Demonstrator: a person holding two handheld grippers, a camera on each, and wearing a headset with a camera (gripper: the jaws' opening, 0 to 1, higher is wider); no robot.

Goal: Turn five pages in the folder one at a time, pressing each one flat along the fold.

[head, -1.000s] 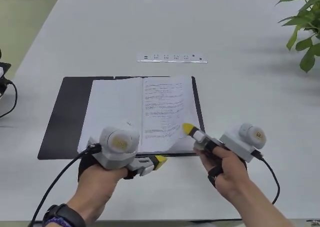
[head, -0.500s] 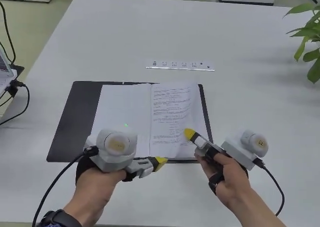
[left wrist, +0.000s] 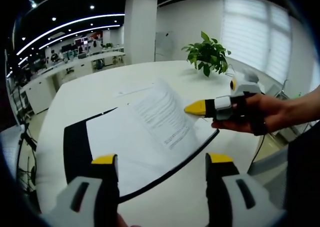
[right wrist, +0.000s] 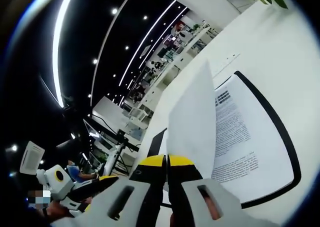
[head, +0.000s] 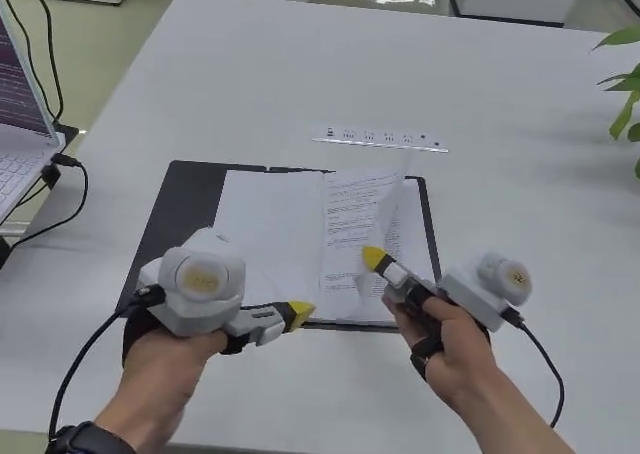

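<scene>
Folder [head: 185, 224] lies open flat on white table [head: 300, 64], black cover showing at left, printed sheet on right side. Right gripper [head: 372, 259] over folder's near right part, 2 jaws pressed together, pinching 1 page [head: 392, 204] at its near edge. Page stands up, slanting toward far side. Left gripper [left wrist: 162, 159] at folder's near edge, close to fold, jaws spread apart. Power strip [head: 380, 139] just beyond folder's far edge. Laptop [head: 15, 124] at far left. Plant [left wrist: 207, 54] at far right.

A power strip [head: 379, 138] lay on the white table [head: 300, 64]. A laptop [head: 18, 144] sat beyond its left edge, and a plant [left wrist: 207, 52] stood to the right.
</scene>
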